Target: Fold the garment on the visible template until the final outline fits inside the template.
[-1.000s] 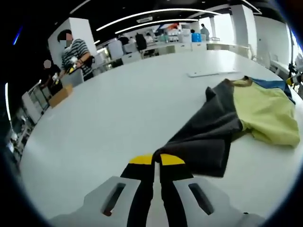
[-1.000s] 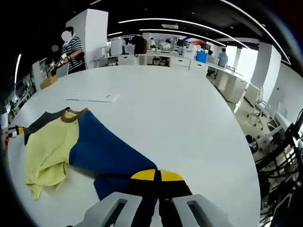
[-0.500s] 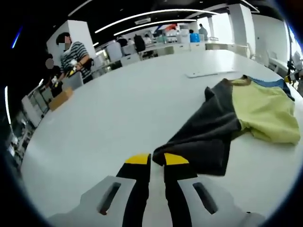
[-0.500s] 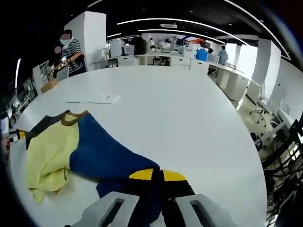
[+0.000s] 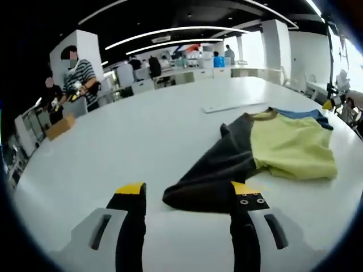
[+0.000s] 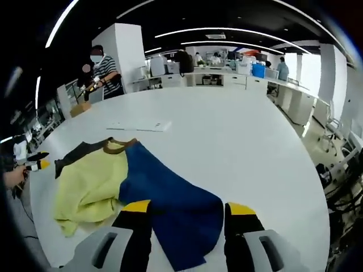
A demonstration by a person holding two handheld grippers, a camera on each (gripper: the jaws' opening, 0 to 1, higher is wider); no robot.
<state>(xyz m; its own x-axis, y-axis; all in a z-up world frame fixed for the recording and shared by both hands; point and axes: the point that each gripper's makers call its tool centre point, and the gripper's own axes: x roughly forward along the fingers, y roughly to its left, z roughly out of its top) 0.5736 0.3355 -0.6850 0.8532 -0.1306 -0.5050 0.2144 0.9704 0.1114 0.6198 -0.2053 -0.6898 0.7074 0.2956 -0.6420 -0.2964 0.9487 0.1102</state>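
A three-colour garment lies crumpled on the white table (image 5: 142, 141). Its dark grey part (image 5: 218, 170) reaches toward my left gripper (image 5: 188, 192), which is open with the grey hem lying loose between its jaws. The yellow middle (image 5: 289, 147) and a blue strip (image 5: 309, 115) lie beyond. In the right gripper view the blue part (image 6: 170, 192) spreads between the jaws of my open right gripper (image 6: 189, 209). There the yellow part (image 6: 91, 181) and the grey part (image 6: 71, 156) lie to the left. A flat white sheet (image 5: 235, 106) (image 6: 139, 126) rests past the brown collar.
The left gripper's yellow tip (image 6: 38, 165) and a hand (image 6: 14, 177) show at the right gripper view's left edge. A person in a striped shirt (image 5: 79, 79) (image 6: 105, 71) stands at the table's far side near a cardboard box (image 5: 59, 124). Desks and chairs fill the background.
Both grippers have opened and let go of the garment's corners: the grey hem and the blue hem now lie loose on the table. Both cameras shifted slightly.
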